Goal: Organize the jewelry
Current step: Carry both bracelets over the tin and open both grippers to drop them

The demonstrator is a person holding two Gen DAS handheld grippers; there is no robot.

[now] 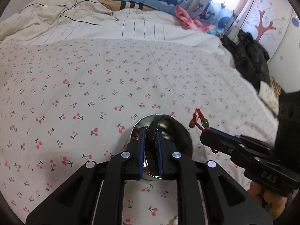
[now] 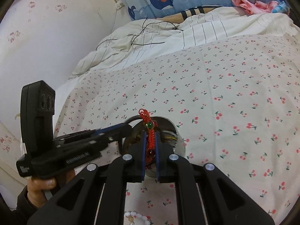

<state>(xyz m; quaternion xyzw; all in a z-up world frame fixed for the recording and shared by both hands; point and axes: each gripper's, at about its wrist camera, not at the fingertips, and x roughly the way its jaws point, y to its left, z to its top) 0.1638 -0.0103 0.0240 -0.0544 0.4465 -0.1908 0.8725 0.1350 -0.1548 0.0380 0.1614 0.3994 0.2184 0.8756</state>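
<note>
Left wrist view: the left claw (image 1: 151, 137) is pinched narrow on a black braided bracelet (image 1: 152, 131), directly above a round metal bowl (image 1: 184, 131) that sits on the cherry-print bed sheet (image 1: 93, 93). Just right of the bowl, the right claw (image 1: 206, 130) grips a red knotted cord bracelet (image 1: 198, 120) with one green bead. In the right wrist view the same red cord bracelet (image 2: 150, 131) runs between the closed blue pads (image 2: 144, 146), over the bowl (image 2: 168, 123). One white bead bracelet (image 2: 135, 218) lies on the sheet at the bottom edge. Letters on the right claw's body are too blurred to read.
</note>
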